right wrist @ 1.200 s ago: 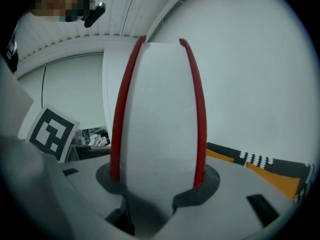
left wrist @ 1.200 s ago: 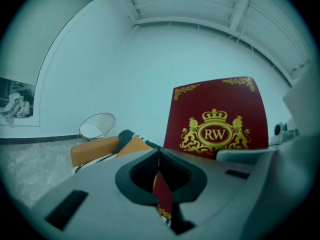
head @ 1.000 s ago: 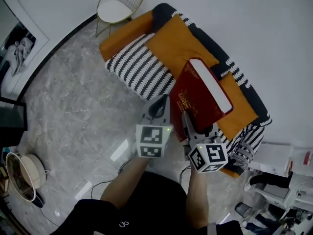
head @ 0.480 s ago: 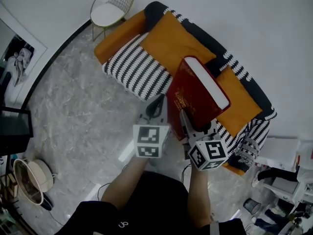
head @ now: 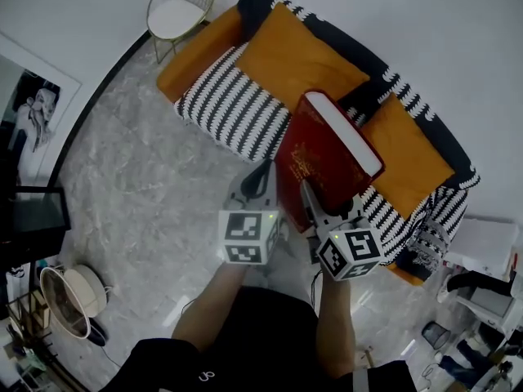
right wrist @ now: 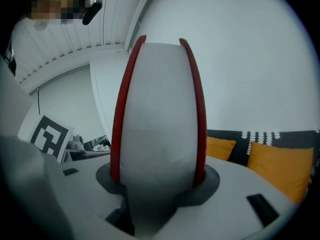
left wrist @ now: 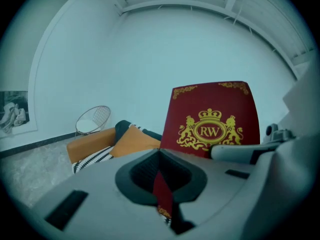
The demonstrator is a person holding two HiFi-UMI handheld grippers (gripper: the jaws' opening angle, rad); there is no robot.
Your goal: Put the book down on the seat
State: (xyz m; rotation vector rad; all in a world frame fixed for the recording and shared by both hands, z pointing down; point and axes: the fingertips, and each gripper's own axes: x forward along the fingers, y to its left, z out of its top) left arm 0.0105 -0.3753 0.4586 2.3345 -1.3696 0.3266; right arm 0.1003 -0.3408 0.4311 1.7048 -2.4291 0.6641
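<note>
A thick red book (head: 325,155) with a gold crest on its cover (left wrist: 212,121) hangs tilted above the sofa's black-and-white striped seat (head: 237,113), in front of the orange back cushions (head: 290,60). My left gripper (head: 263,182) is shut on the book's thin red cover edge (left wrist: 162,194), at the lower left of the book. My right gripper (head: 315,204) is shut on the thick page block (right wrist: 160,119), whose red covers stand on both sides between the jaws. In the head view the book covers part of the seat and the gap between the cushions.
A gold wire chair with a white pad (head: 181,6) stands left of the sofa's orange armrest (head: 196,51). Grey marble floor (head: 139,186) lies in front. A framed picture (head: 33,113) leans at the left wall. White furniture with clutter (head: 482,251) sits right of the sofa.
Both grippers have carried the book a little lower and toward the middle of the sofa. Both grips on it are unchanged.
</note>
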